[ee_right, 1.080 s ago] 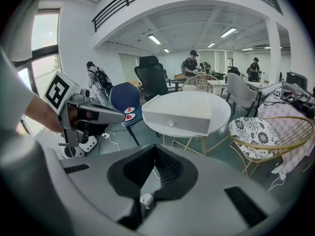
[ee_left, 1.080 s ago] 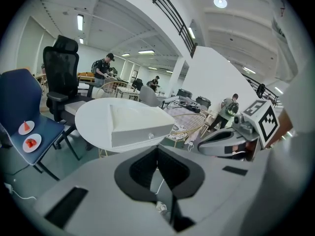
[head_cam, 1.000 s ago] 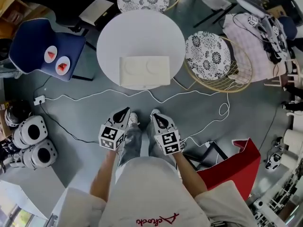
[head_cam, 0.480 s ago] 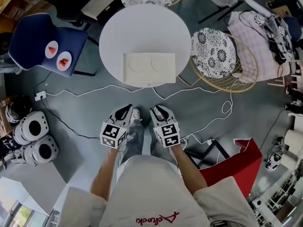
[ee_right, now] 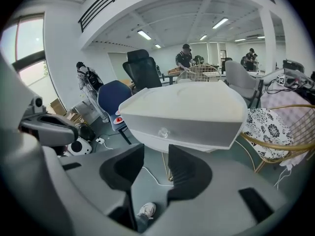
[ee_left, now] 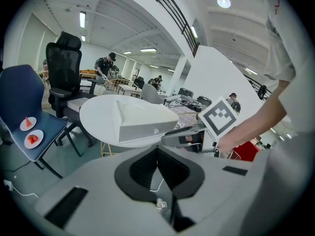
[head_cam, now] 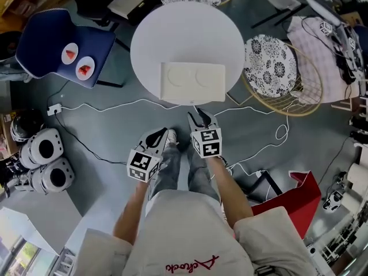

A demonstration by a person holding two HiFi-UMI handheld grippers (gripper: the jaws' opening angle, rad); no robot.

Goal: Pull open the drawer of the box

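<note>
Right gripper (head_cam: 201, 117) jaws just opened wide, empty, facing box (ee_right: 187, 107), drawer knob (ee_right: 162, 131) unseen overhead, left gripper (head_cam: 163, 134) closed.

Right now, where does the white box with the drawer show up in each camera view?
Head view: the box is upper centre, at the near edge of the round table.
Left gripper view: the box is just left of centre, on that table.
Right gripper view: the box is dead centre, its drawer front facing the camera.
Shared landmark: the blue chair, left of the box in all three views.
</note>
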